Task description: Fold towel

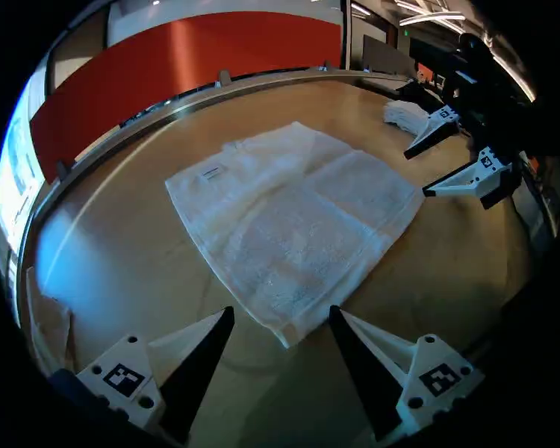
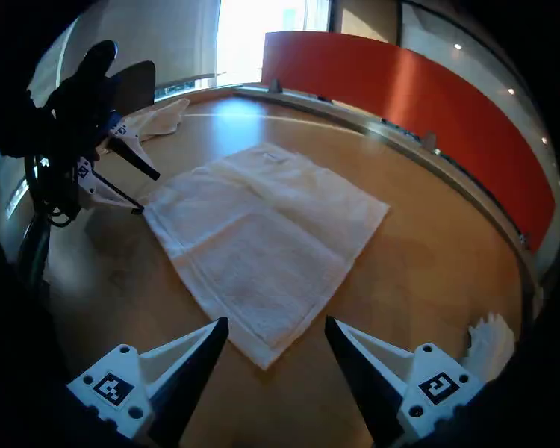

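In the left gripper view, the left hand-held gripper (image 1: 280,310) has its two dark fingers spread apart, clamped on nothing. The near corner of the white towel (image 1: 295,216) lies between them. I cannot tell whether either finger touches the cloth. The towel is spread flat on the wooden counter (image 1: 116,246), with crease lines across it and a small label (image 1: 211,173) near its far edge.

At the towel's right corner this view takes in the right hand-held gripper (image 1: 417,175), also with its fingers apart and its lower tip just beside the cloth. A crumpled white cloth (image 1: 403,113) lies beyond it. A red wall panel (image 1: 183,60) runs behind the counter's far rim.

The right gripper view looks along the right hand-held gripper (image 2: 276,321) itself. Its fingers are parted and empty, and another corner of the towel (image 2: 265,239) lies between them. From this side the left hand-held gripper (image 2: 149,194) appears at the upper left, open, with one fingertip at the towel's corner. Whether it makes contact is unclear.

This view adds a bright window (image 2: 265,30) beside the red wall panel (image 2: 429,97). It also adds a pale cloth (image 2: 157,118) on the counter (image 2: 429,246) beyond the left hand-held gripper. The crumpled white cloth (image 2: 493,336) sits at the lower right edge.
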A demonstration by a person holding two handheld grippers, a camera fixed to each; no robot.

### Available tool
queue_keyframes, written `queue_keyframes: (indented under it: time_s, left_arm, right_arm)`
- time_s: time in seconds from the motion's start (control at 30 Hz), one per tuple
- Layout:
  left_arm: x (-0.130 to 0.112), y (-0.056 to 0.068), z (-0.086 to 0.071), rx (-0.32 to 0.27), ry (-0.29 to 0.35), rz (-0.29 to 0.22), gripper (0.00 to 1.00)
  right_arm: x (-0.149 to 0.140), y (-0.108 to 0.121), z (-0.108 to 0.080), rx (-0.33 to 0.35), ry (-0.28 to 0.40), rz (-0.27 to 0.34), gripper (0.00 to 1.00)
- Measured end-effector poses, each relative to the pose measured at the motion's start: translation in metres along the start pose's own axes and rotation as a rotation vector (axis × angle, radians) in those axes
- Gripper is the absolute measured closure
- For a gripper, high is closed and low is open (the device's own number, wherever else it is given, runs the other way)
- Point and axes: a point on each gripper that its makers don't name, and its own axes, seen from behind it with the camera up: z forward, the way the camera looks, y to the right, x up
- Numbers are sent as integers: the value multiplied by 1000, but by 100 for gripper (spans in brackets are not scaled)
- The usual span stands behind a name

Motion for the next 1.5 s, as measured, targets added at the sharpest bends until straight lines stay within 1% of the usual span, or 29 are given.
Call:
queue_keyframes:
  time_s: [0.1,0.27,0.37,0.47,0.67,0.87,1.2,1.33,1.5]
  left_arm:
    - [-2,2,3,-7,-10,3,6]
    - [-5,7,7,-19,-27,25,6]
    - [-5,7,8,-20,-23,36,6]
    - [-5,7,9,-20,-23,29,6]
    - [-8,6,10,-24,-13,-2,6]
    - [-9,6,10,-28,-12,-4,6]
    - [-8,6,9,-16,-21,-14,6]
    - [-8,7,9,-14,-20,-19,7]
    - [-8,7,9,-6,-22,-28,10]
  right_arm:
    - [-7,-1,3,8,-16,-4,0]
    - [-17,0,7,17,-41,-14,0]
    - [-20,-1,8,23,-47,-13,0]
    - [-20,-1,9,28,-46,-6,0]
    - [-21,-3,9,42,-44,6,3]
    - [-23,-6,8,60,-46,22,8]
    - [-23,-6,9,65,-47,26,10]
    - [-23,-8,10,70,-49,22,16]
    - [-21,-11,11,77,-50,19,28]
